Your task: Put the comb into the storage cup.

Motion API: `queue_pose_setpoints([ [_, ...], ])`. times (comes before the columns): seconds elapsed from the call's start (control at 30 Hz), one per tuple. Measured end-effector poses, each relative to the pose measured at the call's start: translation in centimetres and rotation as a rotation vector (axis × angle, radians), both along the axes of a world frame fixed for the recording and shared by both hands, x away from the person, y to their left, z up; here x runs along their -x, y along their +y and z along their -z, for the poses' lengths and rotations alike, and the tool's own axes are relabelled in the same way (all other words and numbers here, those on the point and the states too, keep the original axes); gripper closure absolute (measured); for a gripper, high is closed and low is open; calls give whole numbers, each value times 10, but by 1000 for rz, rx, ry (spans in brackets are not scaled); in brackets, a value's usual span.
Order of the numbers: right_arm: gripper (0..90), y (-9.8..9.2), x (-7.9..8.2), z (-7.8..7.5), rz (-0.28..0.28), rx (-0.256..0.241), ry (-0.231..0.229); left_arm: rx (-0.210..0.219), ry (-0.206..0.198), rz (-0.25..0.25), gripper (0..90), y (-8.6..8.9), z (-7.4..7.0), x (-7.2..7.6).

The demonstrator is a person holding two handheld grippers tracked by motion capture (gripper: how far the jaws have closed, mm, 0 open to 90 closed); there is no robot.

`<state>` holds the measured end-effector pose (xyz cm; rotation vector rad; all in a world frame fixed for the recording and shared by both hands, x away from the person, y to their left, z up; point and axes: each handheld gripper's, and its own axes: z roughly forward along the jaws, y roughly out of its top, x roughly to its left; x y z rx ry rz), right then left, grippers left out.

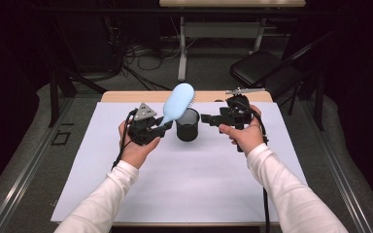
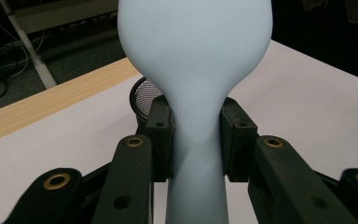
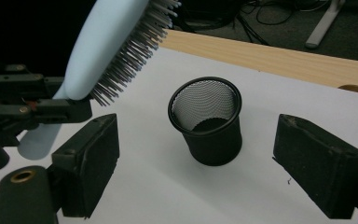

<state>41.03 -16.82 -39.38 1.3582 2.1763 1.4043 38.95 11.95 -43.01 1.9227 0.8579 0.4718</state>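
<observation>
The left gripper (image 1: 161, 127) has its fingers (image 2: 161, 140) clamped on the neck of the brush (image 1: 177, 103), held above the surface (image 1: 184, 184) beside the cup (image 1: 187, 124). Its long axis slants up and away, bristles facing the cup; the handle's end is cut off. The right gripper (image 1: 205, 119) has its fingers apart, near the cup.

bright table, dark surroundings, soft focus

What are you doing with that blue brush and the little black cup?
A person holds a gripper in each hand. The left gripper is shut on the handle of a light blue hairbrush, held up beside a black mesh cup standing empty on the white table. The right gripper is open, facing the cup.
</observation>
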Motion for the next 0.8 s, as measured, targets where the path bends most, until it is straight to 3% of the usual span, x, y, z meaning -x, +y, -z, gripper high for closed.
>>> queue_pose_setpoints([
  [0.17, 142, 4, -4, -1, -1, -37, 4, 3, 1, -1, 695, -2, 2, -1],
  [0.8, 142, 14, -11, -3, 6, -58, 1, 5, -1, 16, 695, -16, 9, 0],
])
